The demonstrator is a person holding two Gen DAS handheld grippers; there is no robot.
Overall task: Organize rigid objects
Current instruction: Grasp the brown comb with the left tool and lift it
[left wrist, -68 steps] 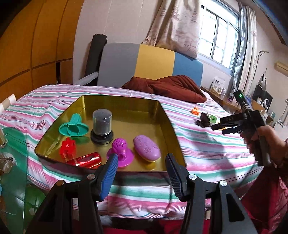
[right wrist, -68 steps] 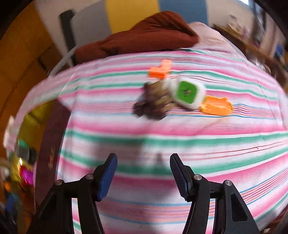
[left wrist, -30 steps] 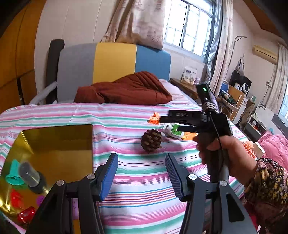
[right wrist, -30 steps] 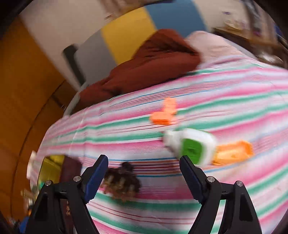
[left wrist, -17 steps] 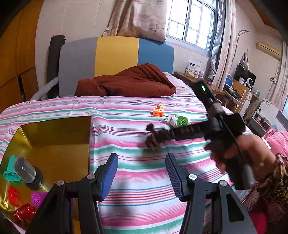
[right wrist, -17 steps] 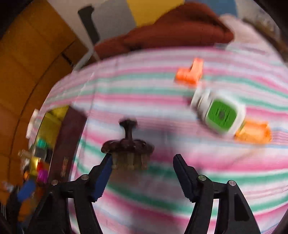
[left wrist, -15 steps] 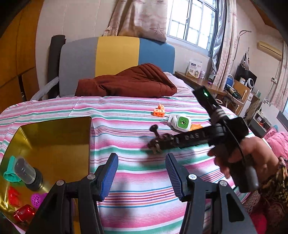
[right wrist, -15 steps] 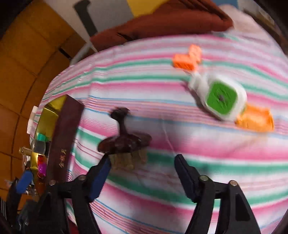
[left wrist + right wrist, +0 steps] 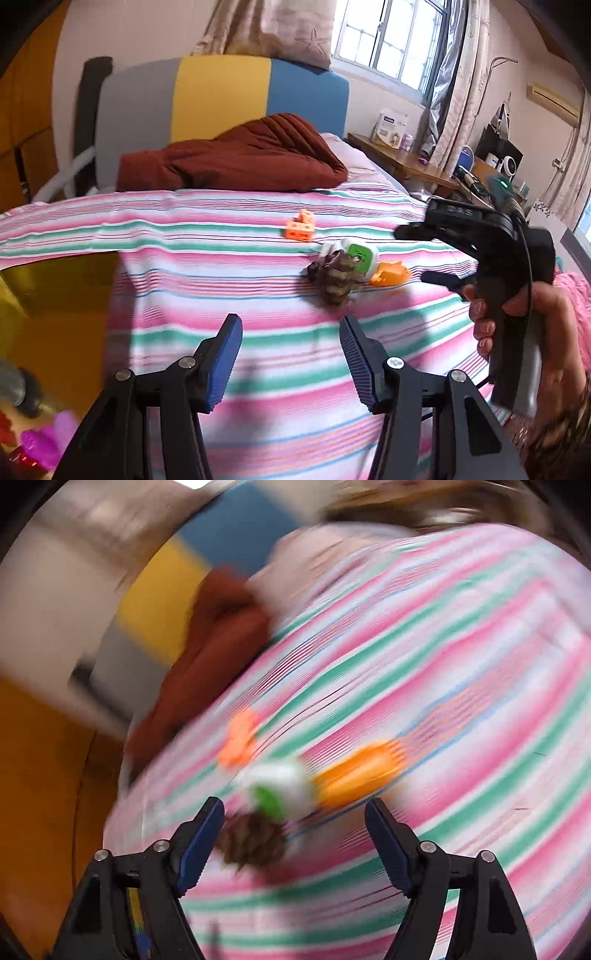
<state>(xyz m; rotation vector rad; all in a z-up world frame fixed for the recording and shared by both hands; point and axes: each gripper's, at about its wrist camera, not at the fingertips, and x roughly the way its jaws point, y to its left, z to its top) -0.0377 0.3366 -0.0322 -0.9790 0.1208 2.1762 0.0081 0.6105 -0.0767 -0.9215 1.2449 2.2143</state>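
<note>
Striped bedding in pink, green and white is filling both of my views, with a rust-brown quilt bunched up against a grey, yellow and blue headboard behind it. At the left edge of the left view a gold tray is showing, and small purple and red toys are sitting blurred in its near corner.

I am keeping my left gripper released, its blue pads wide apart over bare sheet with nothing between them.

The pine cone is lying on the sheet, touching the white and green block. An orange piece is sitting just beyond that block, and an orange cube cluster is lying a little farther up the bed.

In the left view I am seeing my right hand holding the right gripper off to the side of the cone. Its jaws have just been opening and are standing wide. The right view is badly smeared, but the cone is appearing low between the fingers, nearer the left pad; I cannot tell whether that pad is touching it, and the right pad is well clear.
</note>
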